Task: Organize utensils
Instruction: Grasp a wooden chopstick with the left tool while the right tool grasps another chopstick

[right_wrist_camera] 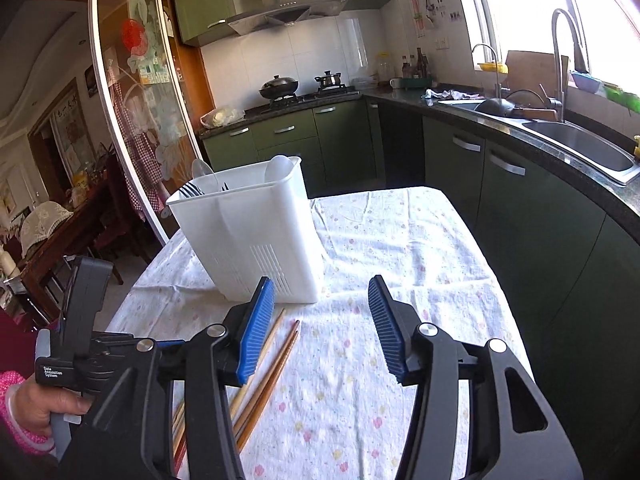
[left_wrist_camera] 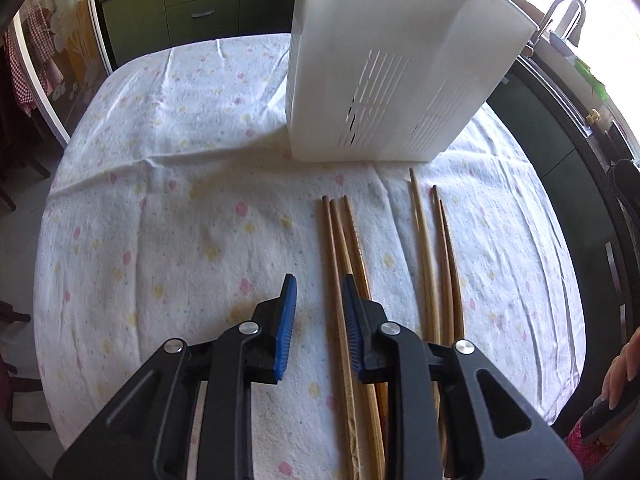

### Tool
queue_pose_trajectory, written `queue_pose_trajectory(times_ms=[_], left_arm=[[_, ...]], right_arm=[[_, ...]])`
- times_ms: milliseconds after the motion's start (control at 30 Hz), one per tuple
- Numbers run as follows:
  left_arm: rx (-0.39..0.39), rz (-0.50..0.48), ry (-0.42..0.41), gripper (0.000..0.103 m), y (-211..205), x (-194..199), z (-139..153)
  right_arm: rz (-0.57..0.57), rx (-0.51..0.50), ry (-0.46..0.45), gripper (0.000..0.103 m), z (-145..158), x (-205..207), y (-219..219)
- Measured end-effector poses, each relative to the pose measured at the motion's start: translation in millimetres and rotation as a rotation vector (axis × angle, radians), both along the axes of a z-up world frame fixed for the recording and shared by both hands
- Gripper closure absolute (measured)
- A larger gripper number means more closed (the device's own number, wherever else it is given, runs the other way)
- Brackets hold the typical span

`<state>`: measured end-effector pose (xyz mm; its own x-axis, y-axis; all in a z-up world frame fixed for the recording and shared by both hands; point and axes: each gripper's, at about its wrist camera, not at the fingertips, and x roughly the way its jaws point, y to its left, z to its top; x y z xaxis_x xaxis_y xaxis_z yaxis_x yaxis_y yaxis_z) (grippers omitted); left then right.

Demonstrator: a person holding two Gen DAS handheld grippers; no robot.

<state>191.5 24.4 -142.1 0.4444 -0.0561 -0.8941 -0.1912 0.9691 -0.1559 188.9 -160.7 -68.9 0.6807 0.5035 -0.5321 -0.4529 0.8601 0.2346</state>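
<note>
Several wooden chopsticks lie on the floral tablecloth in two groups: a left group and a right group. A white slotted utensil holder stands just beyond their tips; in the right wrist view the holder holds forks and spoons. My left gripper is open and empty, low over the left group, its right finger above those sticks. My right gripper is open and empty, held above the cloth to the right of the chopsticks.
The table is covered with a white flowered cloth. Green kitchen cabinets and a counter with a sink run along the right. A glass sliding door and dining chairs stand to the left.
</note>
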Motion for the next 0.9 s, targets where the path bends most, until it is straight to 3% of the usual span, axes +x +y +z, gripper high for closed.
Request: queue_pose_trajectory(times_ms=[200, 433, 533, 600, 900], left_arm=[[0.006, -0.015, 0.044, 0.082, -1, 7, -6], [0.025, -0.034, 0.064, 0.082, -4, 19, -10], [0.04, -0.044, 0.065, 0.084, -7, 26, -10], [0.054, -0.052, 0.072, 0.092, -6, 28, -11], [0.05, -0.057, 0.089, 0.094, 9, 20, -13]], right_arm=[[0.02, -0.004, 0.016, 0.049, 9, 11, 3], [0.034, -0.068, 0.06, 0.048, -1, 15, 16], [0.061, -0.108, 0.122, 0.048, -14, 21, 25], [0.092, -0.133, 0.181, 0.048, -25, 24, 34], [0.161, -0.273, 0.331, 0.048, -73, 29, 68]])
